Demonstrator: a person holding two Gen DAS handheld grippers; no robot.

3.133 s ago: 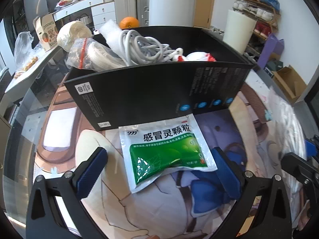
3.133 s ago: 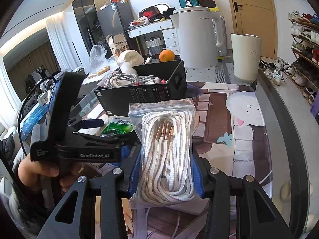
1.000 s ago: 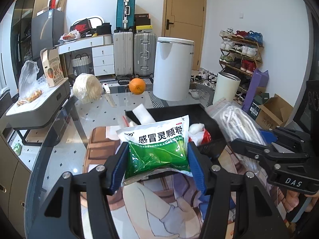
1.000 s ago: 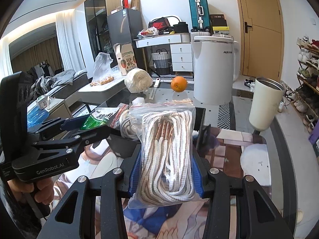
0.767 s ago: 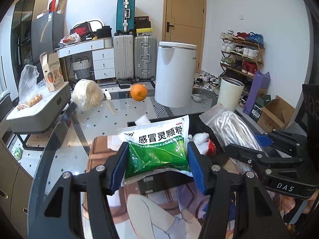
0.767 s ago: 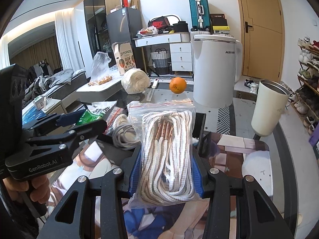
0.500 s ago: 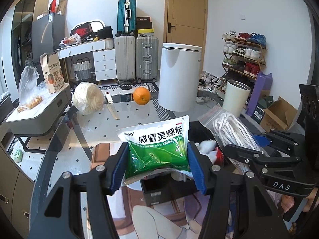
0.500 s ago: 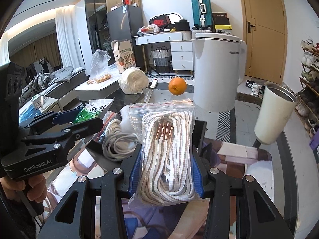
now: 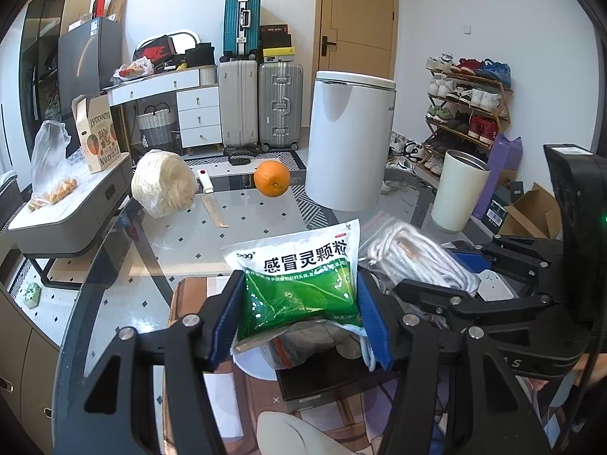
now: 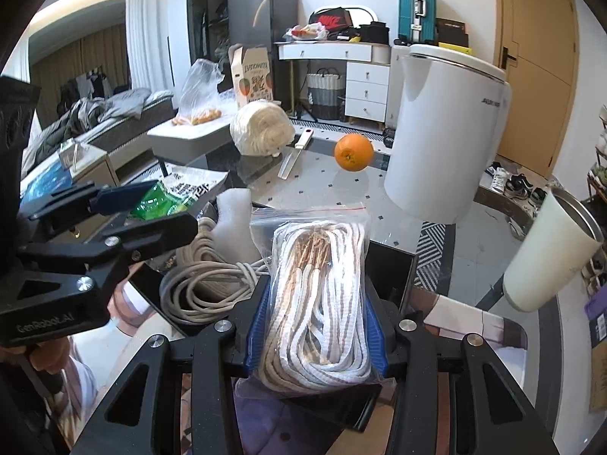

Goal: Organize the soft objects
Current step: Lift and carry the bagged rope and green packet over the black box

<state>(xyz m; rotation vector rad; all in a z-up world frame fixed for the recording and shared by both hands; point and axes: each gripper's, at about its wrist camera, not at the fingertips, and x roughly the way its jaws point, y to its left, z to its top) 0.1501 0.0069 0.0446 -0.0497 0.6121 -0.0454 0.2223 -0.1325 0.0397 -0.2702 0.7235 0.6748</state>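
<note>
My left claw [image 9: 299,314] is clamped on the green medicine sachet [image 9: 299,288], holding it in the air above the open black box [image 10: 390,276]. My right claw [image 10: 316,326] grips the zip bag of white rope [image 10: 322,303] over the same box, just beside the left. A coiled grey cable [image 10: 205,284] lies inside. An orange [image 10: 353,151] sits farther back on the glass surface [image 10: 341,189].
</note>
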